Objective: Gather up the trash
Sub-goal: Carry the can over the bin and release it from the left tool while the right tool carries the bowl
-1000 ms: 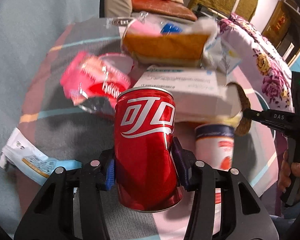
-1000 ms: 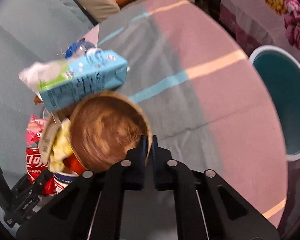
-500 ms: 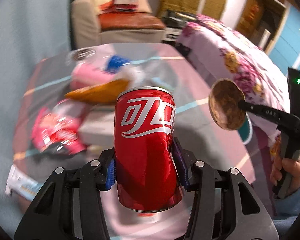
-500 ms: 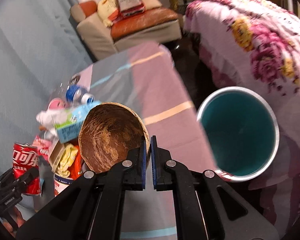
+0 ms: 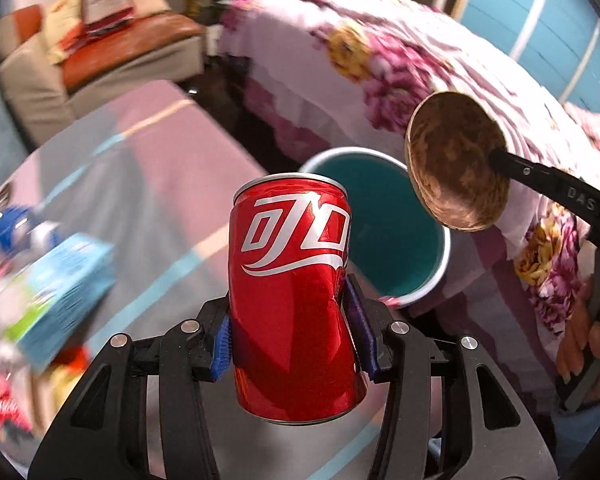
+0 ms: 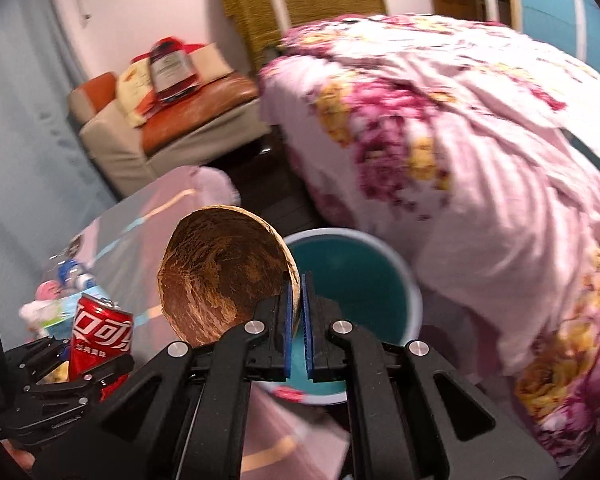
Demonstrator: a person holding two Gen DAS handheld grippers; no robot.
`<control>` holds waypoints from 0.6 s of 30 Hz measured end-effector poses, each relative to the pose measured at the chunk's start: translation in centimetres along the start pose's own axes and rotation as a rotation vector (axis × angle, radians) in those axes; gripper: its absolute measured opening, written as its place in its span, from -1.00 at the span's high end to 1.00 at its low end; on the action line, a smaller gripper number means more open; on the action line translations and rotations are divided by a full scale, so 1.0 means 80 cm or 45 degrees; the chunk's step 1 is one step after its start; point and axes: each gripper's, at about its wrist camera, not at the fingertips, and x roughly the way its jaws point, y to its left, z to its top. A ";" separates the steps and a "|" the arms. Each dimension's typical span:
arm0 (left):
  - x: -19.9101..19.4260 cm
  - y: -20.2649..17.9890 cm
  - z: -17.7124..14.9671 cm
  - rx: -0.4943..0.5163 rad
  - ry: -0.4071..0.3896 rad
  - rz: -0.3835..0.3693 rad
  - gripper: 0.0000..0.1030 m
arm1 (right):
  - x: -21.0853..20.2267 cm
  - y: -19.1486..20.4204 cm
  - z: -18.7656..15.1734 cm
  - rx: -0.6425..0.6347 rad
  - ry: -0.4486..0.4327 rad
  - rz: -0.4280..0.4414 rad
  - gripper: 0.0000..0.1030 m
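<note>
My left gripper [image 5: 292, 324] is shut on a dented red cola can [image 5: 294, 300] and holds it upright in the air. The can also shows in the right wrist view [image 6: 100, 340]. My right gripper [image 6: 296, 320] is shut on the rim of a brown coconut-shell bowl [image 6: 224, 272], which also shows in the left wrist view [image 5: 456, 168]. A teal bin with a pale rim [image 5: 392, 224] stands on the floor past the table edge; in the right wrist view the bin [image 6: 352, 276] lies just behind the bowl.
The striped pink and grey table [image 5: 148, 168] still carries a blue carton [image 5: 60, 292], a blue-capped bottle [image 5: 16, 228] and red wrappers [image 5: 0, 404] at the left. A floral bed [image 6: 460, 140] lies to the right, a sofa [image 6: 172, 128] behind.
Both grippers have swung right, away from the trash pile toward the teal bin. The can and the bowl stay held; the bin is now close in both views.
</note>
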 end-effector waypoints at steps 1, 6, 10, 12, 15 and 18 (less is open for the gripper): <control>0.017 -0.012 0.007 0.022 0.021 -0.005 0.04 | 0.002 -0.008 -0.001 0.007 0.002 -0.014 0.91; 0.081 -0.045 0.029 0.056 0.122 -0.046 0.03 | 0.018 -0.047 -0.003 0.021 0.018 -0.097 0.91; 0.111 -0.063 0.034 0.086 0.160 -0.064 0.03 | 0.027 -0.060 -0.002 0.012 0.022 -0.140 0.91; 0.117 -0.068 0.036 0.101 0.166 -0.078 0.03 | 0.031 -0.067 -0.001 0.014 0.029 -0.149 0.91; 0.120 -0.073 0.040 0.126 0.152 -0.057 0.02 | 0.040 -0.073 -0.002 0.014 0.053 -0.150 0.91; 0.123 -0.074 0.043 0.124 0.149 -0.053 -0.21 | 0.046 -0.076 -0.004 0.015 0.073 -0.147 0.91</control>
